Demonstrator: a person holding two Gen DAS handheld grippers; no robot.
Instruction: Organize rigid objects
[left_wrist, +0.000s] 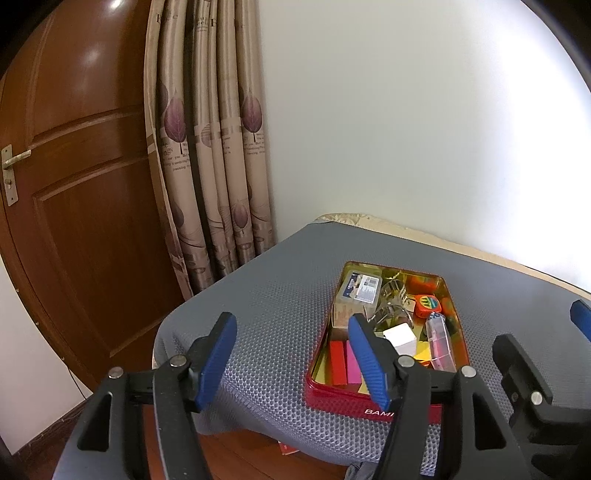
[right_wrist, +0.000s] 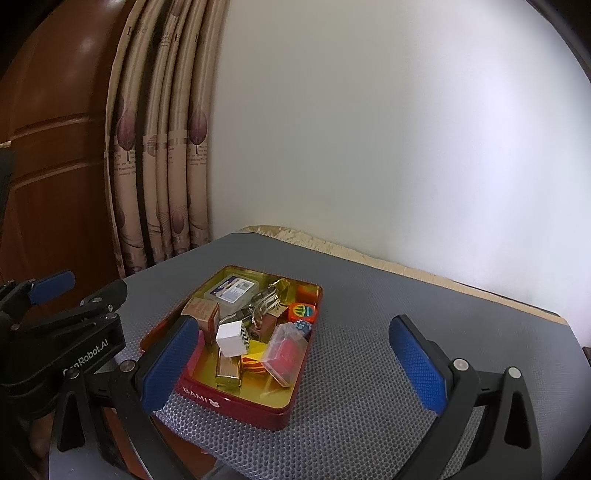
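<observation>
A red tin box with a gold inside stands on a grey mesh mat. It holds several small things: a white cube, a clear plastic case, an orange tape measure, metal clips, red and pink blocks. My left gripper is open and empty, just before the tin's near left corner. My right gripper is open and empty, hovering above the tin's near end.
The mat covers a table against a white wall. A patterned curtain and a brown wooden door stand to the left. The table's left edge drops to a wooden floor. Bare mat lies right of the tin.
</observation>
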